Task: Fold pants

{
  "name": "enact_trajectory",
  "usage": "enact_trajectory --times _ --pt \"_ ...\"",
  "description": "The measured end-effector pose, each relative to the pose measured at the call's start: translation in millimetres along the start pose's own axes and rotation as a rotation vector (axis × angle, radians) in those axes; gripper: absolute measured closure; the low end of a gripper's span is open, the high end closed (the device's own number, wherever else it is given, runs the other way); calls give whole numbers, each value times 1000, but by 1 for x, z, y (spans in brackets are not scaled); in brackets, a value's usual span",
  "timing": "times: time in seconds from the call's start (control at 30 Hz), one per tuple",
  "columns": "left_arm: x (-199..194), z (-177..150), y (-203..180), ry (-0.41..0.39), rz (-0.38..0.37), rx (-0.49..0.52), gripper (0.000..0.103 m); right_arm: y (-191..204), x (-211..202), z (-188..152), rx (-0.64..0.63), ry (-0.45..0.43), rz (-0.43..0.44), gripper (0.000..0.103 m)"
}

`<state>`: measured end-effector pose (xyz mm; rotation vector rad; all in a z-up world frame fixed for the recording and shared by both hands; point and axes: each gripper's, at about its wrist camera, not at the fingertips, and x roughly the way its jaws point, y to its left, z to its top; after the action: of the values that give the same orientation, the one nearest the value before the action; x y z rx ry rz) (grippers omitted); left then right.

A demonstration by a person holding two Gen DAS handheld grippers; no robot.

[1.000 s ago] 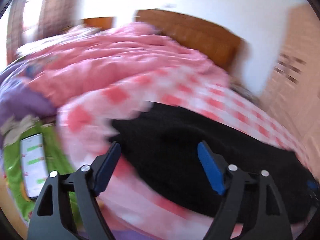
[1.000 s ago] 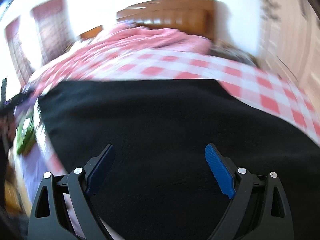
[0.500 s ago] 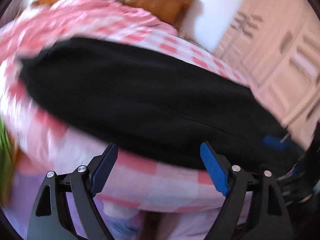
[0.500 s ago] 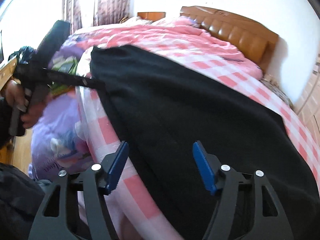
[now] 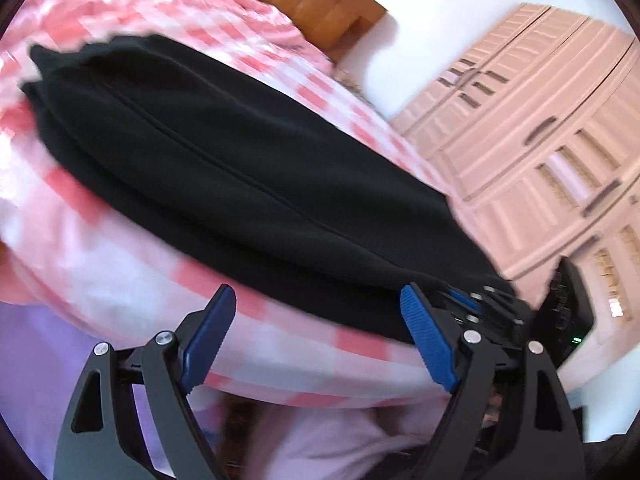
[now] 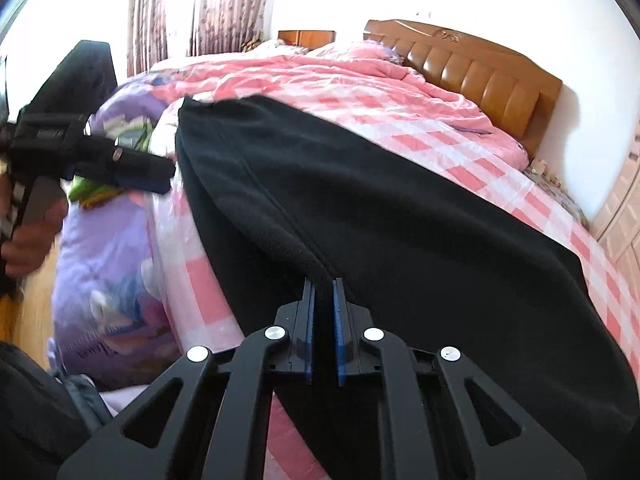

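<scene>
Black pants [image 5: 248, 168] lie stretched along the near edge of a bed with a pink checked sheet [image 5: 132, 280]; they also fill the right wrist view [image 6: 400, 220]. My left gripper [image 5: 316, 320] is open and empty, hovering just off the pants' near edge. My right gripper [image 6: 323, 296] is shut on the pants' near edge, with the cloth pinched between its blue pads. The right gripper also shows at the far right of the left wrist view [image 5: 484, 300], at the pants' end. The left gripper shows at the left in the right wrist view [image 6: 152, 176], beside the pants' other end.
A pink duvet [image 6: 320, 76] lies bunched towards the brown headboard [image 6: 480, 72]. A purple printed cover [image 6: 104, 280] hangs at the bed's side. Pink wardrobe doors [image 5: 540, 140] stand beyond the bed's foot. Curtains [image 6: 200, 8] cover a bright window.
My right gripper has shut on the pants' near edge; it was open before. My left gripper has swung along the bed's side to face along the pants and stays open.
</scene>
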<state>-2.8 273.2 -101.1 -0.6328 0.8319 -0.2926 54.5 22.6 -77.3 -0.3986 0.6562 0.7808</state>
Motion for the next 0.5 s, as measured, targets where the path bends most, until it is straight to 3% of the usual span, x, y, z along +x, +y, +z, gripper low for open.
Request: enact_trajectory --times 0.13,0.27,0.33,0.43,0.47,0.5 --pt "21 4 -4 50 -114 -73 19 -10 -7 5 54 -21 28 93" --pt "40 18 -6 41 -124 -121 20 -8 -10 6 55 -30 31 93" --pt "44 26 -1 6 -125 -168 27 -6 -11 6 55 -33 31 93" --pt "49 34 8 -16 -118 -239 63 -6 -9 4 67 -33 33 93" --pt "49 34 10 -18 -108 -248 86 -6 -9 4 70 -33 35 93" --pt "49 33 11 -23 -105 -247 89 -4 -10 3 69 -33 35 93"
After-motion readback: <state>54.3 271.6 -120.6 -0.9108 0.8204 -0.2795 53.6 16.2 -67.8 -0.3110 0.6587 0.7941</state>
